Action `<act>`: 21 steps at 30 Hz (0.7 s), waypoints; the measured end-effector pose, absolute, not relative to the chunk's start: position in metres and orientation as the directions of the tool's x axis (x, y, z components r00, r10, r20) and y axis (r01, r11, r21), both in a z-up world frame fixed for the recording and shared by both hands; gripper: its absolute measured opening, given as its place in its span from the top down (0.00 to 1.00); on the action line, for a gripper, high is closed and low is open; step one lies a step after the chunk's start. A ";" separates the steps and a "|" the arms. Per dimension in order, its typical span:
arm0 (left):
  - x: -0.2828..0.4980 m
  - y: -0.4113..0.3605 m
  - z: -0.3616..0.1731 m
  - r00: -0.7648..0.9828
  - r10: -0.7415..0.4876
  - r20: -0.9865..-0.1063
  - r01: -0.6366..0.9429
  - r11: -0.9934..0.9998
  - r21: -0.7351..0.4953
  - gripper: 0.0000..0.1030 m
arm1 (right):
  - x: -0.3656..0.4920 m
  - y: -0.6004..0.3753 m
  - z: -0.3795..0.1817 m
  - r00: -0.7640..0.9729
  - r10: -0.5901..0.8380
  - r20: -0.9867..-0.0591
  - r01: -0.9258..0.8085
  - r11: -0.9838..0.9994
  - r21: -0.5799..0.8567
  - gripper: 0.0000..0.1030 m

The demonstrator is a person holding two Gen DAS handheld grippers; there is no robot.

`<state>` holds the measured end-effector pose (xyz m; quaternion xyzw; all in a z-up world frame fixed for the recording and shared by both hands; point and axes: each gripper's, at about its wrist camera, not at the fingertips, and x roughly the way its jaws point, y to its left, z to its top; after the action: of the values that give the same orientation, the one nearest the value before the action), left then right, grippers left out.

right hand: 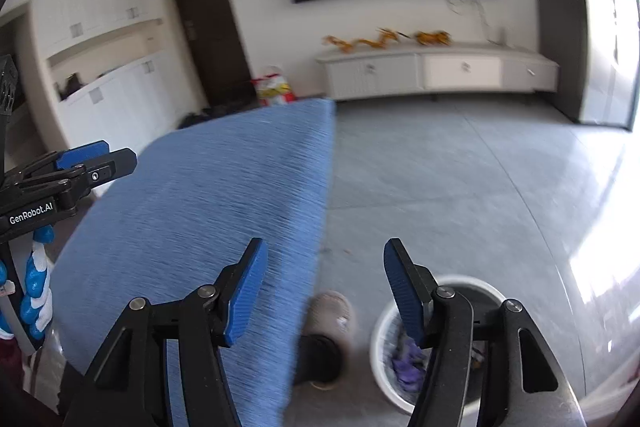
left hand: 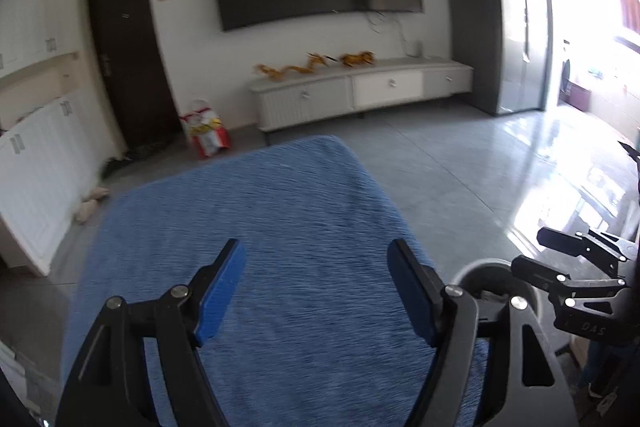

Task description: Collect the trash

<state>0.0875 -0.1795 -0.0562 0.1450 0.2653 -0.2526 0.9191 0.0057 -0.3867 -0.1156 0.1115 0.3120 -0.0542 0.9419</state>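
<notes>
Right wrist: round white mesh bin [right hand: 382,347] beside ribbed blue cloth [right hand: 208,211]

**Cloth, plastic and gloss under the claws**

Beneath both claws lies a blue cloth [left hand: 256,227], matt, with a fine ribbed, rough weave. The left gripper [left hand: 318,291] and right gripper [right hand: 324,291] have matt black plastic arms, bright metal pivot pins and blue ribbed pads [right hand: 248,291]. Just below the right claw stands a white bin [right hand: 380,343], smooth like plastic, with crumpled purple trash [right hand: 404,367] inside. Beyond it the grey floor tiles [right hand: 460,179] are glossy and mirror the daylight.
</notes>
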 end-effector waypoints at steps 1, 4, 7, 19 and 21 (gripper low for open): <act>0.086 -0.163 -0.050 0.755 -0.367 -0.543 0.510 0.850 0.134 0.27 | 0.008 -0.378 -0.111 0.805 -0.027 -0.592 0.156 0.973 0.169 0.39; 0.078 -0.124 -0.037 0.811 -0.310 -0.497 0.429 0.892 0.144 0.24 | 0.015 -0.342 -0.092 0.830 0.004 -0.557 0.099 0.983 0.155 0.32; 0.066 -0.090 -0.030 0.849 -0.259 -0.460 0.362 0.920 0.149 0.23 | 0.017 -0.311 -0.078 0.847 0.022 -0.530 0.055 0.990 0.128 0.25; 0.022 -0.004 -0.010 0.923 -0.124 -0.365 0.167 0.982 0.087 0.20 | 0.005 -0.247 -0.027 0.907 0.000 -0.421 0.017 0.999 0.038 0.02; 0.020 0.000 -0.007 0.927 -0.122 -0.353 0.158 0.985 0.075 0.20 | 0.002 -0.243 -0.024 0.914 -0.019 -0.406 0.036 0.999 0.034 0.02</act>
<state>0.0200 -0.0002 -0.0069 0.0511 0.1765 -0.0714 0.9804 0.0024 -0.2425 -0.0241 0.0205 0.2070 -0.0138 0.9780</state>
